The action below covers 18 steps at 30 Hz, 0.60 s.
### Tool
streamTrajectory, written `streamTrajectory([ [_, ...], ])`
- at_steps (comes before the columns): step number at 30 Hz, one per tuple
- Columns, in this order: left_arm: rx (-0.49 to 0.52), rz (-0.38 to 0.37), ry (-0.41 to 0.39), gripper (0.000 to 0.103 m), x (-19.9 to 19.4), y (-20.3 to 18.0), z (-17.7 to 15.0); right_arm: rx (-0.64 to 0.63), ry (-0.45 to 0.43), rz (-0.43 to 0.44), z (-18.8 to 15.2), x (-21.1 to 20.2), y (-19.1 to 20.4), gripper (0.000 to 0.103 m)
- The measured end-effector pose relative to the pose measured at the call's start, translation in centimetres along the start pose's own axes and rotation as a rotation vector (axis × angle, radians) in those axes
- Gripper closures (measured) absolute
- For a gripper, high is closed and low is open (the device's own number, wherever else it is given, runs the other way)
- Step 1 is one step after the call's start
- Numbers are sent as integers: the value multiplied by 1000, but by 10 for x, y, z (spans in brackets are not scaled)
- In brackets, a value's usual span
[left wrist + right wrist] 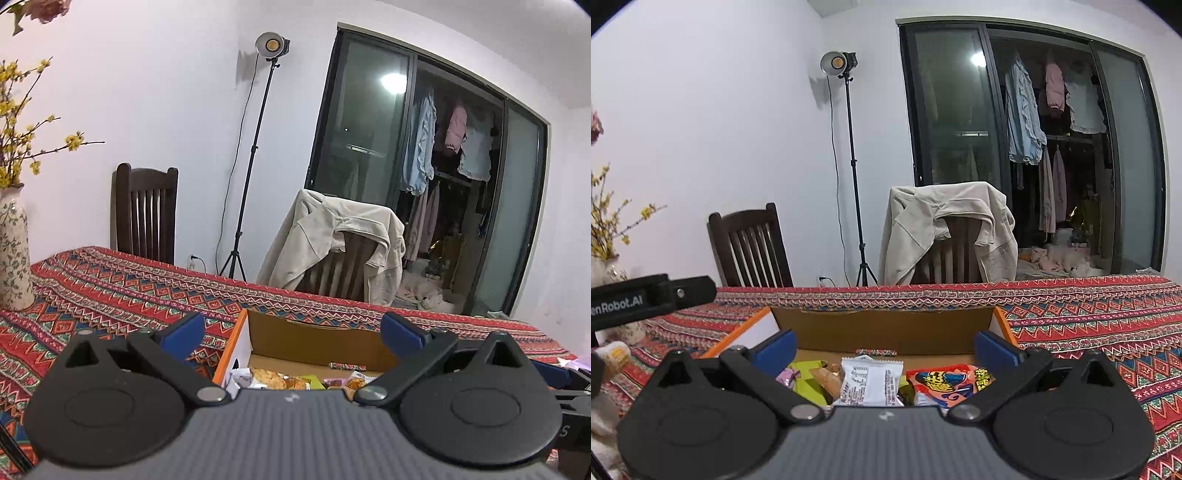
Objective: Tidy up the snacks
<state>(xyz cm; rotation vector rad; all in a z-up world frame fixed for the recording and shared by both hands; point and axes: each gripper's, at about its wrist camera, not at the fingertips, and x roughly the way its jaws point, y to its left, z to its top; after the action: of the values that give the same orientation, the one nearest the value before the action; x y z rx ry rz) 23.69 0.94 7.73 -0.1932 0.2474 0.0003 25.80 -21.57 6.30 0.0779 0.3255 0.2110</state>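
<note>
An open cardboard box [314, 338] with orange edges sits on the patterned tablecloth and holds several snack packets [280, 378]. In the right wrist view the box [886, 328] holds a white packet [871, 380], a red-orange packet [949, 382] and a green one [807, 380]. My left gripper [293, 332] is open and empty, above the box's near side. My right gripper [884, 347] is open and empty over the snacks. The left gripper's body [646, 299] shows at the left of the right wrist view.
A flowered vase [13, 254] with yellow blossoms stands on the table at the left. A dark wooden chair [146, 214] and a chair draped with a beige jacket [332, 243] stand behind the table. A light stand [255, 147] is by the wall.
</note>
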Motion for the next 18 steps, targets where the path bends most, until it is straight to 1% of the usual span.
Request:
streamTrajectory([
  [4, 9, 20, -7, 0, -24, 7, 1, -23, 8, 23, 1, -22, 0, 0],
  [9, 61, 15, 10, 0, -62, 13, -5, -56, 10, 41, -6, -59, 4, 0],
  [15, 80, -27, 23, 0, -110, 21, -25, -69, 23, 44, -28, -106, 8, 0],
  [18, 109, -11, 4, 0, -131, 21, -39, -61, 47, 54, -43, -125, 7, 0],
])
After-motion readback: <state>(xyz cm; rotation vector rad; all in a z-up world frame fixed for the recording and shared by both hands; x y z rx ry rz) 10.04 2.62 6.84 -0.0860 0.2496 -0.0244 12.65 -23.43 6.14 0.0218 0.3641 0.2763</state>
